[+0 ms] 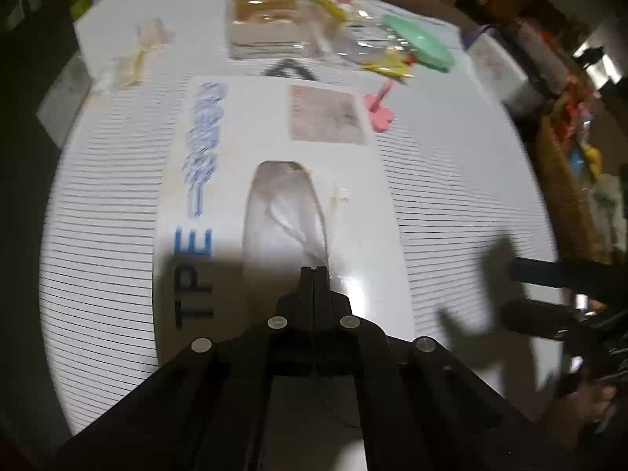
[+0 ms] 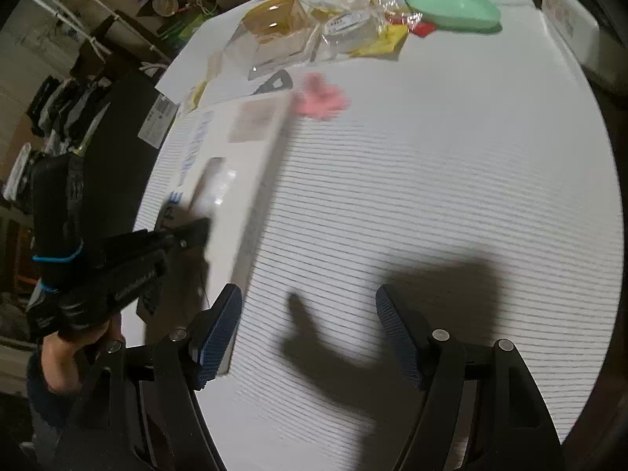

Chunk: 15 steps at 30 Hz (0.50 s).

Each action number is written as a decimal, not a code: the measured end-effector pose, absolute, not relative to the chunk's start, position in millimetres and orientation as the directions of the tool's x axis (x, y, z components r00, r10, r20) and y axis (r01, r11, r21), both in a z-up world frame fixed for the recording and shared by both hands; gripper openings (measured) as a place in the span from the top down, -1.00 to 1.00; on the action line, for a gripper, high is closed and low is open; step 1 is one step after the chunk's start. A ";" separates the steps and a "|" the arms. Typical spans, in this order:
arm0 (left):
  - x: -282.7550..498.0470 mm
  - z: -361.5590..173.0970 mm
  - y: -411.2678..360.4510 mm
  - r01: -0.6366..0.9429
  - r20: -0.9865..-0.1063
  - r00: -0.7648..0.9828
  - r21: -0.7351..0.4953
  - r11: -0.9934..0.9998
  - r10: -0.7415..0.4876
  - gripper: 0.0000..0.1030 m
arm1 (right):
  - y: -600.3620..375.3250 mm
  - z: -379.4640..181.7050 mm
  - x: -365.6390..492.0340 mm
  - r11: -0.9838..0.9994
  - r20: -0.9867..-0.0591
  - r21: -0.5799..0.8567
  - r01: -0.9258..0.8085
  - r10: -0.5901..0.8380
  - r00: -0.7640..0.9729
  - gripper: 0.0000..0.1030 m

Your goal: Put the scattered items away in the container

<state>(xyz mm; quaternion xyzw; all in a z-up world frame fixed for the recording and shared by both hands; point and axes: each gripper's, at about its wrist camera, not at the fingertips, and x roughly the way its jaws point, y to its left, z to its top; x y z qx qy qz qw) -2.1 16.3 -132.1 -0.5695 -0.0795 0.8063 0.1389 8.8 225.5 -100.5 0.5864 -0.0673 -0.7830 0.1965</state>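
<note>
The left gripper [image 1: 314, 271] is pointing down with its jaws pressed together, pinching the white tissue [image 1: 288, 212] poking from the flat white tissue box [image 1: 353, 204] on the striped white counter [image 2: 431, 196]. The right gripper [image 2: 308, 329] is hovering beside the box, jaws spread wide and holding nothing. Farther off are lying a pink flower-shaped piece [image 2: 322, 96], crinkled clear wrappers [image 2: 353, 29] and a mint-green oval dish [image 2: 451, 8].

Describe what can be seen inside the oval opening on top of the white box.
White tissue fills the white box's opening, its near end meeting the shut left gripper. Whether it is pinched, and what lies deeper inside, cannot be seen.
</note>
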 end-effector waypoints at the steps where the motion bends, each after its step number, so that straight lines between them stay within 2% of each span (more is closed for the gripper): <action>1: -0.8 -128.1 14.6 -0.122 -0.895 -0.324 -0.283 -0.951 0.307 1.00 | 224.3 -99.3 9.9 -0.919 -0.897 0.312 0.240 -0.369 -0.245 -0.43; 4: 4.7 -107.4 0.0 -0.104 -0.874 -0.389 -0.273 -0.956 0.292 0.99 | 221.6 -96.6 11.7 -0.926 -0.903 0.270 0.265 -0.339 -0.263 -0.43; 5: 7.6 -98.5 -8.1 -0.095 -0.864 -0.420 -0.262 -0.960 0.277 0.90 | 220.7 -95.6 12.3 -0.926 -0.903 0.263 0.271 -0.335 -0.268 -0.43; 6: 10.1 -93.5 -13.4 -0.086 -0.858 -0.443 -0.247 -0.965 0.260 0.73 | 219.8 -95.0 12.4 -0.926 -0.903 0.258 0.275 -0.333 -0.272 -0.43; 8: 12.7 -82.1 -28.3 -0.038 -0.851 -0.504 -0.148 -0.988 0.147 0.50 | 217.8 -92.8 12.3 -0.926 -0.900 0.245 0.286 -0.327 -0.287 -0.43; 9: 14.9 -80.5 -34.3 -0.004 -0.849 -0.526 -0.060 -0.998 0.053 0.51 | 216.6 -92.2 12.5 -0.926 -0.899 0.239 0.290 -0.324 -0.294 -0.43; 12: 17.0 -90.5 -43.1 0.042 -0.853 -0.509 0.109 -0.993 -0.115 0.47 | 211.6 -90.1 13.6 -0.928 -0.889 0.215 0.303 -0.315 -0.332 -0.43; 15: 13.8 -105.4 -44.5 0.065 -0.857 -0.472 0.202 -0.977 -0.208 0.47 | 203.4 -87.4 15.7 -0.927 -0.874 0.173 0.334 -0.301 -0.382 -0.42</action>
